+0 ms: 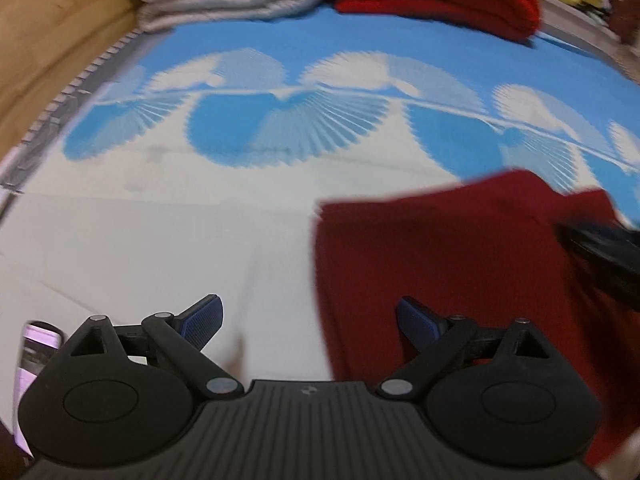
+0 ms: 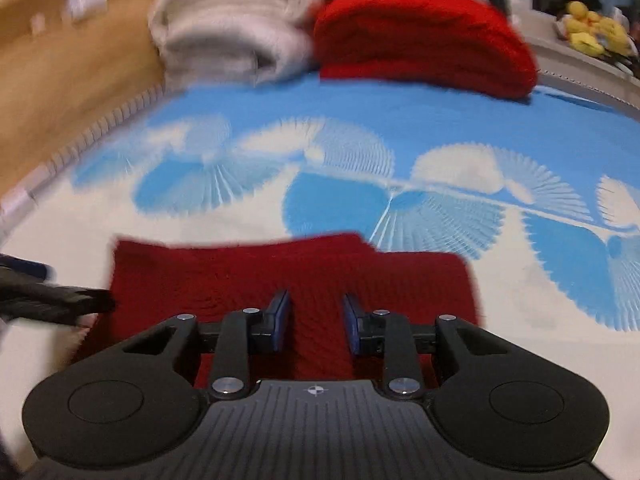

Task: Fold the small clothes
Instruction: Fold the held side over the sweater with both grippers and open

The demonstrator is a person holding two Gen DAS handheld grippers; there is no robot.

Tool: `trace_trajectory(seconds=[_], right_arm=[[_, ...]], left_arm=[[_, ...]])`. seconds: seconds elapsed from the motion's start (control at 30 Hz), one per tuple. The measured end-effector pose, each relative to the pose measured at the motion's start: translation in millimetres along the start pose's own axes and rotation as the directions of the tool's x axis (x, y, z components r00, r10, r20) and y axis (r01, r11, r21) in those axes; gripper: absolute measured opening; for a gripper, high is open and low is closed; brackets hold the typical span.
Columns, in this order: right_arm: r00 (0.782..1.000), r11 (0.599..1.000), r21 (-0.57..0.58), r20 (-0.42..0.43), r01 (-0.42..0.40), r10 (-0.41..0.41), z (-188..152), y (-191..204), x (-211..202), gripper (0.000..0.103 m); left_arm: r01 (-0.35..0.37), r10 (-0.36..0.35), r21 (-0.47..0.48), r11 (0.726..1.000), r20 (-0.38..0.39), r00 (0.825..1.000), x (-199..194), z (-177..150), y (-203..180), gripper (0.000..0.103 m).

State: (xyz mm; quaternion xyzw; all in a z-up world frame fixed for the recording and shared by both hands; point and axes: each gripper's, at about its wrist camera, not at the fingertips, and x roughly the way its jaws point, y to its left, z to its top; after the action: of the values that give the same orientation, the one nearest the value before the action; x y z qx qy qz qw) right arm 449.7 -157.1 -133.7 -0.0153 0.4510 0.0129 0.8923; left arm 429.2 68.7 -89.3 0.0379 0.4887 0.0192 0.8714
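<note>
Dark red knit cloth point(image 2: 288, 276) lies flat on the blue-and-white fan-patterned mat point(image 1: 160, 216), on the mat's white part, short of the blue fan band. Both views are motion-blurred.

Left gripper point(image 1: 310, 320): jaws spread wide, nothing between the blue pads point(image 1: 204, 318). It sits at the dark red cloth's left edge; one pad is over bare mat, the other over the cloth. Can't tell if it touches the fabric.

Right gripper point(image 2: 316, 322): jaws at a narrow gap, directly over the dark red cloth, with red fabric showing between the pads point(image 2: 280, 320). Can't tell from the blur whether they are pinching the cloth or just above it. In the left wrist view this gripper shows as a dark blurred shape at the cloth's right edge.

Beyond the dark red cloth, at the mat's far edge: a folded white fluffy towel stack point(image 2: 236, 36) and, touching its side, a folded bright red knit garment point(image 2: 424, 40).

A wooden board point(image 1: 48, 28) runs along the mat's edge on the towel side. Yellow items point(image 2: 592, 32), too blurred to identify, sit past the bright red garment.
</note>
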Motion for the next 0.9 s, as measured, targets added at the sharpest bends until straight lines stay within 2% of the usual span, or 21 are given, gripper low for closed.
trace_trajectory(seconds=[0.07, 0.17, 0.2, 0.23, 0.27, 0.33, 0.4, 0.53, 0.63, 0.8, 0.83, 0.9], right_arm=[[1.0, 1.0, 0.002, 0.0, 0.027, -0.027, 1, 3, 7, 0.029], [1.0, 0.999, 0.036, 0.017, -0.021, 0.021, -1, -13, -18, 0.03], [0.999, 0.997, 0.075, 0.029, -0.021, 0.019, -3, -26, -31, 0.041], [0.999, 0.993, 0.114, 0.042, -0.008, 0.003, -8, -39, -42, 0.06], [0.998, 0.987, 0.161, 0.058, 0.012, -0.021, -16, -55, -57, 0.074], [0.998, 0.971, 0.236, 0.042, 0.037, -0.048, -28, -83, -71, 0.081], [0.999, 0.948, 0.319, -0.031, 0.02, -0.011, -46, -110, -72, 0.084], [0.984, 0.892, 0.447, -0.125, -0.06, 0.128, -78, -137, -51, 0.089], [0.978, 0.873, 0.474, -0.099, -0.115, 0.183, -86, -137, -40, 0.094], [0.961, 0.848, 0.489, -0.068, -0.203, 0.269, -78, -134, -21, 0.101], [0.96, 0.85, 0.484, -0.065, -0.207, 0.271, -75, -133, -19, 0.1], [0.958, 0.848, 0.483, -0.061, -0.219, 0.281, -68, -125, -16, 0.088]], left_arm=[[0.031, -0.031, 0.011, 0.999, -0.016, 0.999, 2, -4, -3, 0.096], [0.06, -0.06, 0.016, 0.998, -0.032, 0.998, 2, -6, -6, 0.096], [0.075, -0.074, 0.007, 0.997, -0.035, 0.997, 1, -7, -5, 0.096], [0.091, -0.091, -0.002, 0.996, -0.04, 0.995, 0, -8, -5, 0.096], [0.116, -0.117, -0.013, 0.993, -0.052, 0.992, -1, -9, -4, 0.096], [0.166, -0.168, -0.036, 0.985, -0.083, 0.982, 0, -12, -5, 0.096], [0.205, -0.21, -0.056, 0.977, -0.117, 0.971, 5, -15, -8, 0.096], [0.184, -0.195, -0.086, 0.979, -0.144, 0.97, 19, -15, -15, 0.103], [0.199, -0.222, -0.142, 0.97, -0.173, 0.96, 31, -13, -12, 0.103], [0.223, -0.263, -0.208, 0.952, -0.187, 0.946, 42, -10, -5, 0.103], [0.228, -0.272, -0.223, 0.948, -0.193, 0.943, 43, -9, -3, 0.103], [0.232, -0.285, -0.251, 0.94, -0.201, 0.937, 44, -9, 0, 0.102]])
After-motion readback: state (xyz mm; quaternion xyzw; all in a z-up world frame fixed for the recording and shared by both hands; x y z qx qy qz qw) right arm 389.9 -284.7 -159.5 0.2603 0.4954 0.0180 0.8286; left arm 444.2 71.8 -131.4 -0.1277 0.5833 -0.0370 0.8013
